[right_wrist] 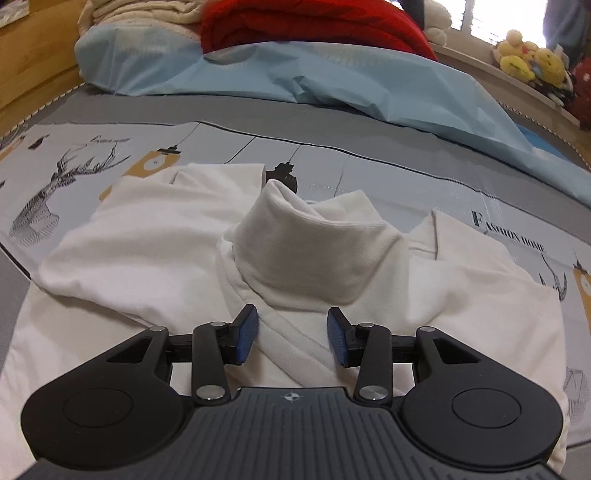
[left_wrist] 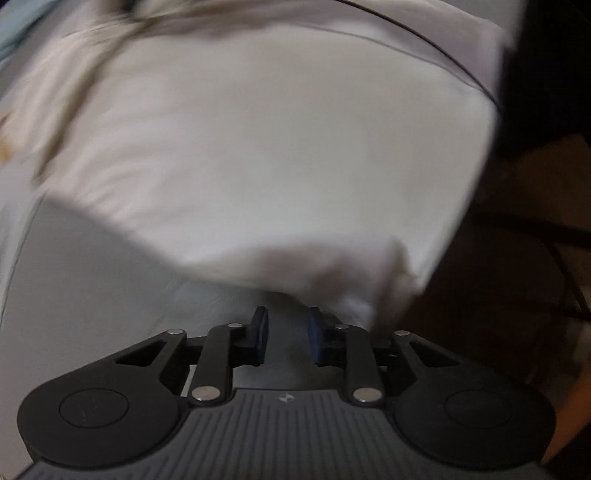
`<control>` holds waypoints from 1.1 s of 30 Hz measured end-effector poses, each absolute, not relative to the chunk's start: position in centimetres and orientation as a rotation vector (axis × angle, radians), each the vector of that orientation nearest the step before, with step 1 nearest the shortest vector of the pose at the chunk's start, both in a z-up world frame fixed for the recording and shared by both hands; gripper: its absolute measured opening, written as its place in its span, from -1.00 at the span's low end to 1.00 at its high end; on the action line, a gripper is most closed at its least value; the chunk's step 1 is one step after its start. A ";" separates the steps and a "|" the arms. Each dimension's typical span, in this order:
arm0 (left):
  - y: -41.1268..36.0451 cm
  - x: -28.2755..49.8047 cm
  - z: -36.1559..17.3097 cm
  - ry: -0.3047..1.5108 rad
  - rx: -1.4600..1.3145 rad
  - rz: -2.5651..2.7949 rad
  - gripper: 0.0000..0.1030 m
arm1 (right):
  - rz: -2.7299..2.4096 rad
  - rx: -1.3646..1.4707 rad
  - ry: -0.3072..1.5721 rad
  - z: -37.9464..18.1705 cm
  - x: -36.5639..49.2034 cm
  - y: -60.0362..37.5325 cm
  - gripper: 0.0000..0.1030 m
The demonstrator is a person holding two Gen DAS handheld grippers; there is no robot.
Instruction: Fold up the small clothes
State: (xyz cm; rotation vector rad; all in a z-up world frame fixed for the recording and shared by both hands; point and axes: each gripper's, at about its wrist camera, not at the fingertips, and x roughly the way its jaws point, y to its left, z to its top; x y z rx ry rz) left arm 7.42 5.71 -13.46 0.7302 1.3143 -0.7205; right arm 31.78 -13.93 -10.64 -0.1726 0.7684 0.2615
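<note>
A white turtleneck top [right_wrist: 147, 236] lies spread on the printed grey bed sheet [right_wrist: 388, 177], its collar [right_wrist: 306, 251] standing up in the middle. My right gripper [right_wrist: 291, 326] hovers just below the collar, open, with a folded band of the top lying between its blue pads [right_wrist: 245, 334] but not pinched. In the blurred left wrist view the same white top [left_wrist: 277, 158] fills the frame. My left gripper [left_wrist: 288, 321] points down at its near hem, jaws narrowly apart, with only grey sheet [left_wrist: 92, 266] showing between them.
A light blue blanket [right_wrist: 332, 81] is bunched across the far side of the bed, with a red cloth [right_wrist: 306, 26] and a cream knit [right_wrist: 147, 14] behind it. Plush toys [right_wrist: 528, 59] sit on a ledge at the right. The bed's edge and dark floor [left_wrist: 517, 295] lie right of the left gripper.
</note>
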 end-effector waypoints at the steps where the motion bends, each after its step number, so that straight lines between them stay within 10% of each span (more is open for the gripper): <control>1: 6.3 7.7 -13.0 1.297 0.686 -0.706 -0.49 | 0.268 -0.181 0.766 -10.7 31.9 -13.9 -0.12; 5: 6.2 9.5 -11.1 1.171 0.561 -0.668 -0.49 | 0.282 -0.198 0.762 -10.8 31.9 -13.9 -0.17; 8: 4.8 11.4 -10.1 1.110 0.503 -0.662 -0.46 | 0.297 -0.187 0.759 -10.3 31.8 -14.2 -1.00; 25: 1.9 15.1 -10.0 1.073 0.609 -0.499 -0.46 | 0.070 0.280 0.520 -1.5 27.5 -37.1 -1.00; 33: -0.7 15.7 -10.3 1.064 0.643 -0.526 -0.46 | -0.466 0.566 0.598 -6.8 21.3 -57.4 -1.00</control>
